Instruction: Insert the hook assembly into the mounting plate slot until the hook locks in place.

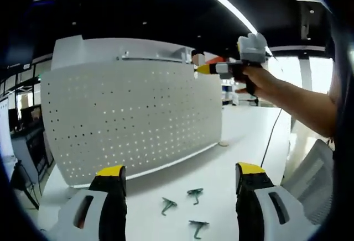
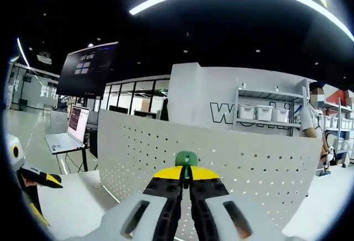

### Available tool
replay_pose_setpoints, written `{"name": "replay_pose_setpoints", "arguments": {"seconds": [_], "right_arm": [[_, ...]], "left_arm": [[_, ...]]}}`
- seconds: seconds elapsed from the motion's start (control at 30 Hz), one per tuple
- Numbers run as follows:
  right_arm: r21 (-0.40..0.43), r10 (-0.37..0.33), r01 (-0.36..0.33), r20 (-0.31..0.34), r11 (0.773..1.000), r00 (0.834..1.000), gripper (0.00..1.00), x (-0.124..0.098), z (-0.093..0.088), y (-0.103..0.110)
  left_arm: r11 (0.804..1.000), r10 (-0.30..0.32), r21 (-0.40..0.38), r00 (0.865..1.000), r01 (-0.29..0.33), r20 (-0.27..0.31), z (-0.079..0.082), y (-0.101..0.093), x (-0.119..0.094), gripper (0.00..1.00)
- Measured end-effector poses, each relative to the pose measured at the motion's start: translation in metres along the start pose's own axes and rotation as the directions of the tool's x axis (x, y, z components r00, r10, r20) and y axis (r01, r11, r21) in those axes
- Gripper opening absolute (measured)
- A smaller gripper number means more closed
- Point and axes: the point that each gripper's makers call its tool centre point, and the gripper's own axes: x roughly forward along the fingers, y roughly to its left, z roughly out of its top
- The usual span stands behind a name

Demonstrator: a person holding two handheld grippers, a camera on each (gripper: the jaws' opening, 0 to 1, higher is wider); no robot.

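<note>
Right tongs [image 2: 186, 188] are clamped on a green hook [image 2: 186, 158], its tip pointing ahead at the perforated mounting plate [image 2: 243, 163] near its top edge; left tongs [image 1: 180, 177] gape empty above spare hooks [image 1: 194, 194] on the surface [image 1: 243, 130].

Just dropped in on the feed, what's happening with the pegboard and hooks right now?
A person is working at a white pegboard standing upright on a white table. The right gripper is shut on a green hook, held up near the board's top edge; the hook does not look seated in a hole yet. The left gripper is open and empty, low over the table in front of the board, where three spare green hooks lie.
</note>
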Motion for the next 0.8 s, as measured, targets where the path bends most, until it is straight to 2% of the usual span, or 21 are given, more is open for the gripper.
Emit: {"name": "replay_pose_setpoints", "arguments": {"seconds": [0.33,0.8], "right_arm": [[0.003,-0.049,0.049,0.017,0.999,0.999,0.02,0.016,0.003,-0.016],[-0.007,-0.11,0.111,0.017,0.994,0.994,0.02,0.044,0.001,-0.033]], "left_arm": [[1.0,-0.002,0.02,1.0,0.002,-0.014,-0.005,0.001,0.001,0.82],[1.0,0.003,0.004,1.0,-0.003,-0.018,-0.007,0.006,0.001,0.8]]}}
